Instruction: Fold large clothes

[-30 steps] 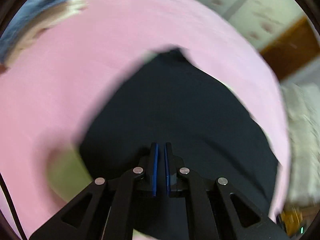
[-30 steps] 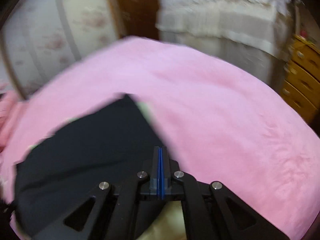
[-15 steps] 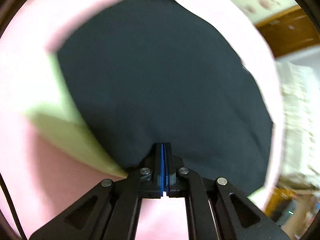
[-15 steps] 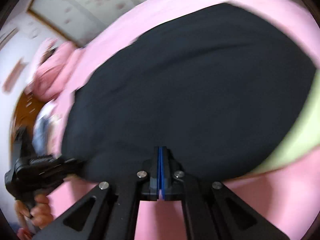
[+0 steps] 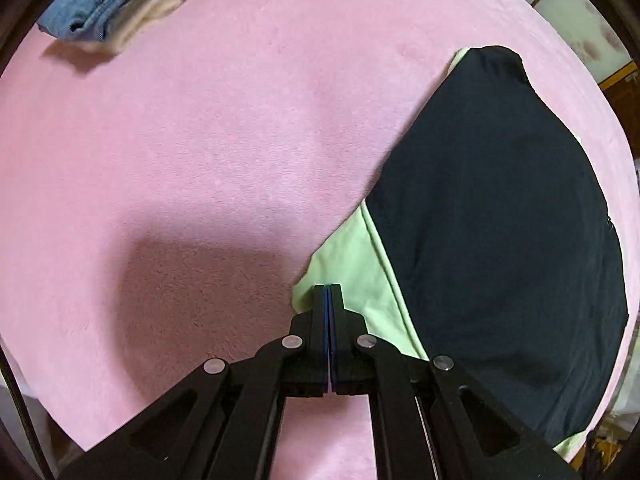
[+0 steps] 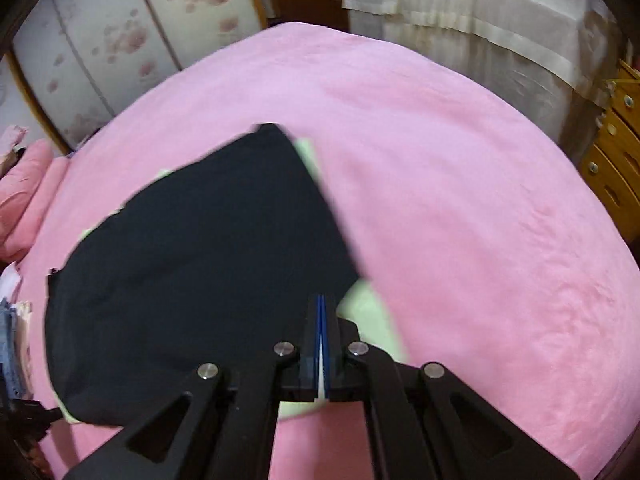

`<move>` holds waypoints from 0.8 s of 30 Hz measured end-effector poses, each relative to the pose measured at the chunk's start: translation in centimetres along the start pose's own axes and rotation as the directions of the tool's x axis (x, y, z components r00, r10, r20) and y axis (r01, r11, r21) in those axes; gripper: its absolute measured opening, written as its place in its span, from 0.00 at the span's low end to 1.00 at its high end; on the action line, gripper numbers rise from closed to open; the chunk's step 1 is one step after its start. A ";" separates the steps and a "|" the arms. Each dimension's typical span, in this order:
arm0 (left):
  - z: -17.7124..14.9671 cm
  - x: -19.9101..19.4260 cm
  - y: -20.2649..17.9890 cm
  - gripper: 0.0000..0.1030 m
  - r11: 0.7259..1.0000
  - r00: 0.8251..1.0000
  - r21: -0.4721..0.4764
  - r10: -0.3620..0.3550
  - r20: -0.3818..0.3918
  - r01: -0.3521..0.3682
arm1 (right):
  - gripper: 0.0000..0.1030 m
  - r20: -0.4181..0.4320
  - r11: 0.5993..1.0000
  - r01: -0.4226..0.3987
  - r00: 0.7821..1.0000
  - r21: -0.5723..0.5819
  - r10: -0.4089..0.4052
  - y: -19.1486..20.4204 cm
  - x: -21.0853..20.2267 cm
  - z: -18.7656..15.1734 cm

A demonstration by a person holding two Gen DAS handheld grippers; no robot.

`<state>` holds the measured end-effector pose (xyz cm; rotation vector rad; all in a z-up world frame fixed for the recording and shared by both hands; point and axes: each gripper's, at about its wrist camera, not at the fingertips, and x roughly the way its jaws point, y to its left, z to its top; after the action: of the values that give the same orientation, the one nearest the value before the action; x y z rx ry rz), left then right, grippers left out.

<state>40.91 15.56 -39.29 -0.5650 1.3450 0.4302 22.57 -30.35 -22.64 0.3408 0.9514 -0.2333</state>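
Note:
A black garment [image 5: 500, 220] with a pale green panel [image 5: 352, 264] lies flat on the pink bedspread [image 5: 200, 140]. My left gripper [image 5: 328, 288] points steeply down at the near green corner. Its pads are shut on the garment's green edge. In the right wrist view the same garment [image 6: 200, 260] spreads ahead and to the left. My right gripper [image 6: 321, 298] is shut on the garment where black cloth meets the green panel [image 6: 372, 320]. The left gripper [image 6: 28, 416] shows as a dark shape at the garment's near left corner.
Folded blue and beige clothes [image 5: 100, 4] lie at the far left of the bed. Pink pillows [image 6: 24, 192] sit at the left edge. Beyond the bed are flowered wardrobe doors [image 6: 120, 40], a lace-covered piece of furniture [image 6: 460, 12] and wooden drawers [image 6: 616, 152].
The left jaws had a narrow gap a second ago and are now shut. Half a second ago the black cloth filled both views; now it sits right of the left gripper and left of the right.

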 end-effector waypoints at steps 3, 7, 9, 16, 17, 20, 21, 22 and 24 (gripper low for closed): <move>0.7 0.5 -0.3 0.01 0.999 0.999 -0.014 -0.041 -0.025 0.041 | 0.00 -0.021 0.994 -0.105 0.994 -0.033 0.104 2.6 0.6 1.3; 1.9 1.6 -0.2 0.01 0.994 0.993 -0.024 -0.112 -0.047 0.111 | 0.00 -0.075 0.965 -0.241 0.969 -0.106 0.234 8.7 2.8 2.6; 2.2 1.6 0.8 0.01 0.991 0.990 -0.005 -0.135 -0.047 0.135 | 0.00 -0.158 0.945 -0.288 0.952 -0.153 0.264 12.9 4.7 2.6; 2.5 1.7 6.7 0.01 0.964 0.960 0.000 -0.266 -0.090 0.268 | 0.00 -0.356 0.946 -0.204 0.929 -0.252 0.105 20.1 12.2 2.2; 2.5 2.1 7.1 0.01 0.954 0.948 -0.017 -0.301 -0.106 0.301 | 0.00 -0.390 0.951 -0.171 0.919 -0.259 0.059 20.3 13.5 2.0; 2.1 2.0 8.3 0.10 0.925 0.912 -0.065 -0.380 -0.155 0.374 | 0.00 -0.419 0.958 -0.140 0.907 -0.251 0.023 20.6 15.6 1.9; 1.3 1.5 9.7 0.16 0.921 0.905 -0.072 -0.389 -0.170 0.383 | 0.00 -0.424 0.959 -0.129 0.905 -0.253 0.010 20.7 16.0 1.9; 0.8 1.6 9.9 0.27 0.918 0.900 -0.079 -0.396 -0.183 0.388 | 0.00 -0.428 0.957 -0.121 0.904 -0.262 -0.003 20.9 16.2 2.0; -0.3 1.2 11.0 0.35 0.913 0.895 -0.076 -0.408 -0.180 0.401 | 0.00 -0.435 0.946 -0.108 0.900 -0.304 -0.038 21.4 16.5 2.0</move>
<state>34.31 24.08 -41.99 -0.9150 1.3604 0.0575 40.70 -12.20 -31.33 0.1055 1.4053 0.0412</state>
